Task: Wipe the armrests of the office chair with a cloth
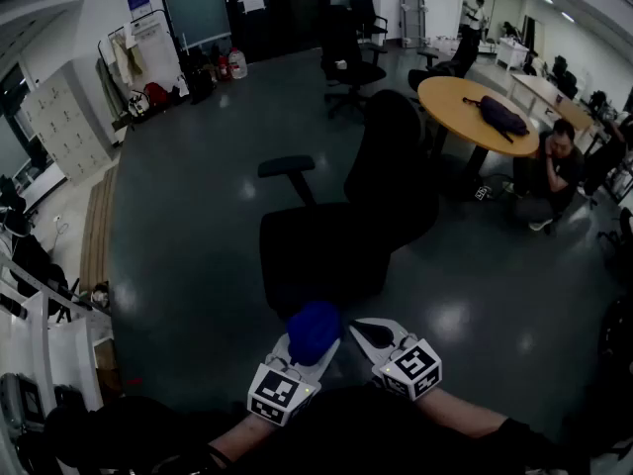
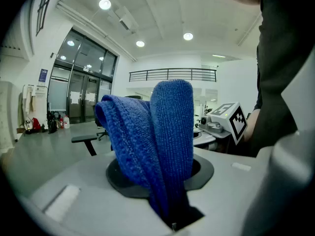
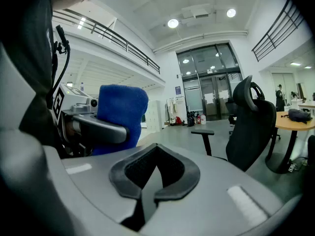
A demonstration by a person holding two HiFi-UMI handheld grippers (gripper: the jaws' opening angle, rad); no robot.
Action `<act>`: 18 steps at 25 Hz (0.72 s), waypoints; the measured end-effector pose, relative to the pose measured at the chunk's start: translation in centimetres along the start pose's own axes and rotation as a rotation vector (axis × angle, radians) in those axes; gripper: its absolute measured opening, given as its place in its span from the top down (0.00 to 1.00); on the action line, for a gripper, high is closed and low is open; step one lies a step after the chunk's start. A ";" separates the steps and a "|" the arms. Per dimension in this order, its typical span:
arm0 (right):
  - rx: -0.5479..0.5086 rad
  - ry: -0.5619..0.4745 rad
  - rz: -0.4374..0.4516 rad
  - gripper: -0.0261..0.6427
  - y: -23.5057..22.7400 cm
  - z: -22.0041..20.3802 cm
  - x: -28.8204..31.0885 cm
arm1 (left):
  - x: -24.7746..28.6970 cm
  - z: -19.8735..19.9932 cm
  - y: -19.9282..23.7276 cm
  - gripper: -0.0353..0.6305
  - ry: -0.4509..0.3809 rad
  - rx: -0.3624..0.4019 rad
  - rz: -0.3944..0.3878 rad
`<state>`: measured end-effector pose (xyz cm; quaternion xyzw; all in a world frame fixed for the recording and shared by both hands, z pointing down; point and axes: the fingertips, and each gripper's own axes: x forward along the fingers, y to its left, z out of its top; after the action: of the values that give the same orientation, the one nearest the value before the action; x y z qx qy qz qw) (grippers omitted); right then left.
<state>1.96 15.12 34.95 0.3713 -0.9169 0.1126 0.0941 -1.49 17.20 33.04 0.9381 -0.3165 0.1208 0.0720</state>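
Note:
A black office chair stands on the floor just ahead of me, its back to the right. One armrest sticks out on its far left side; the same armrest shows in the right gripper view. My left gripper is shut on a folded blue cloth, which bulges up between the jaws. My right gripper is shut with nothing in it, right beside the left one. Both are held low, near the chair's seat front. The chair's other armrest is hidden.
A round wooden table with a dark bag stands at the right back, and a person crouches beside it. More office chairs stand farther back. Lockers and racks line the left wall.

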 end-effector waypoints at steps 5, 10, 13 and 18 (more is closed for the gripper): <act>0.000 -0.004 0.021 0.96 0.5 -1.5 0.1 | -0.2 -0.2 0.0 0.74 0.001 -0.002 0.003; 0.009 -0.001 0.026 0.96 0.8 -1.8 -0.1 | -0.4 -0.4 -0.3 0.74 0.008 -0.011 0.007; 0.026 -0.016 0.030 0.96 0.4 -1.8 -0.5 | -0.2 -0.6 -0.4 0.74 0.014 -0.017 0.017; 0.068 -0.015 0.043 0.96 0.0 -2.4 -1.1 | 0.0 -1.1 -0.5 0.74 0.045 -0.033 0.043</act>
<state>2.93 16.52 36.92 0.3554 -0.9209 0.1429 0.0719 -1.33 17.84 34.09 0.9268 -0.3370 0.1381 0.0918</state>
